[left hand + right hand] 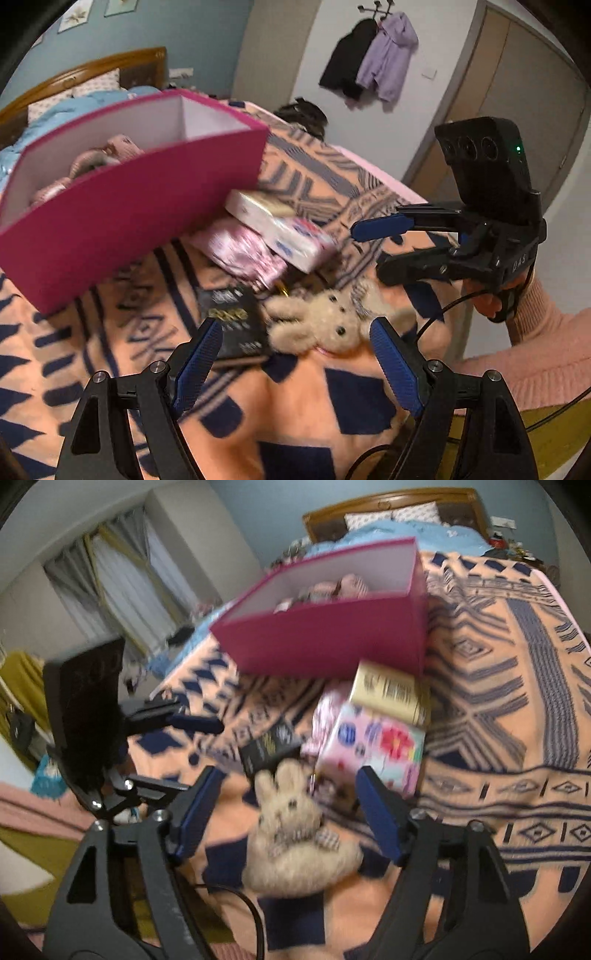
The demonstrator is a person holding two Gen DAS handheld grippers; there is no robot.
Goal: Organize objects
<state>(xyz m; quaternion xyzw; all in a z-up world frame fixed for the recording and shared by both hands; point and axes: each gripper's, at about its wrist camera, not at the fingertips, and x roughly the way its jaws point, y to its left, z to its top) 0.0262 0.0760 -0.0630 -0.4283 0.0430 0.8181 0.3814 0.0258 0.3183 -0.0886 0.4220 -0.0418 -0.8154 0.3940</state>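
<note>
Beige plush rabbit [295,834] lies between the wide-open, empty right claw [291,812]; left claw [295,354] likewise gapes empty.

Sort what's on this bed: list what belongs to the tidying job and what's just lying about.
Job:
pink box, some soft toys already inside
plush bunny, between the open right tongs
black box
floral box
cream box
open left tongs

Lying about:
patterned blanket
hanging coats
curtains
</note>
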